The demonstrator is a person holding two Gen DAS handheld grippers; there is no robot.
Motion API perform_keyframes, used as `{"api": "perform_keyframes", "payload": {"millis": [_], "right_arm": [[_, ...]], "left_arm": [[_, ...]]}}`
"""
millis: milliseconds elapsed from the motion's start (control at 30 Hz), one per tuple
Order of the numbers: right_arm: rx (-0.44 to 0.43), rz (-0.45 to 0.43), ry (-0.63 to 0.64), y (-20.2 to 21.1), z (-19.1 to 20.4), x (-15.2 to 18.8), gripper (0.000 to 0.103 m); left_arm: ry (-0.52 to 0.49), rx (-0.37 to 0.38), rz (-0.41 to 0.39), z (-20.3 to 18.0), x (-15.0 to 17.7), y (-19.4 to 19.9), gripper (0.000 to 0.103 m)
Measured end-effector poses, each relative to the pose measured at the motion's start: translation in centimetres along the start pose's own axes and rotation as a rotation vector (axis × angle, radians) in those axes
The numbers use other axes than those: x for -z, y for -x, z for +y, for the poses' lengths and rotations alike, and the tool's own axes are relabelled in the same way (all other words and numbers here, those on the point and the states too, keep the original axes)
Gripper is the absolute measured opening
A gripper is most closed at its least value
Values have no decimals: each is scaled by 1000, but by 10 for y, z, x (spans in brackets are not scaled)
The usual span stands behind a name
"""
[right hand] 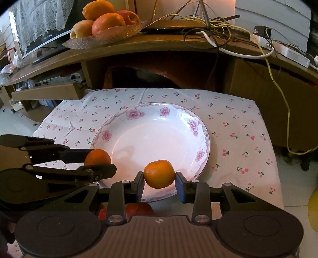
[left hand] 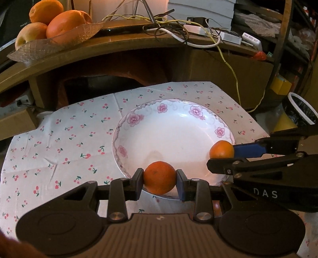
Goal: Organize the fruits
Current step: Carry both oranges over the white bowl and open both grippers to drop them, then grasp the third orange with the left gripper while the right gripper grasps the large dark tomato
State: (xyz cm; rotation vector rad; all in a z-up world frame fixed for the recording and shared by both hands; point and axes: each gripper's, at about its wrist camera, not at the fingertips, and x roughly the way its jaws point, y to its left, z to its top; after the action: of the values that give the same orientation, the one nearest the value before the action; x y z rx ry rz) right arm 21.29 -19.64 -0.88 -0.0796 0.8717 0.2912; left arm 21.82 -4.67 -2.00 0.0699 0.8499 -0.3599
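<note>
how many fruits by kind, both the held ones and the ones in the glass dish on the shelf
Small oranges held in the grippers: 2 (left, right)
Large oranges in the glass dish: 2 ()
Apples in the dish: 2 ()
Total: 6

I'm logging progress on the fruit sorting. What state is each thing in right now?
left gripper: shut on an orange, over the plate's near rim.
left orange: clamped between the pads.
right gripper: shut on the other orange.
right orange: clamped, above the plate.
plate: upright on the cloth, nothing lying in it.
glass dish: on the shelf, heaped with fruit.
</note>
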Motion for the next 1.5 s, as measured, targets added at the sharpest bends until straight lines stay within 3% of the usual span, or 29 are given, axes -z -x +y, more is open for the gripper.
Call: {"api": "perform_keyframes", "payload": {"millis": [567, 1500], "right_arm": [[3, -54, -26, 12, -6, -3, 42], [-56, -23, -15, 39, -4, 25, 49]], "left_arm": [[13, -3, -31, -1, -2, 13, 45], [-12, -31, -1, -7, 33, 59, 48]]}}
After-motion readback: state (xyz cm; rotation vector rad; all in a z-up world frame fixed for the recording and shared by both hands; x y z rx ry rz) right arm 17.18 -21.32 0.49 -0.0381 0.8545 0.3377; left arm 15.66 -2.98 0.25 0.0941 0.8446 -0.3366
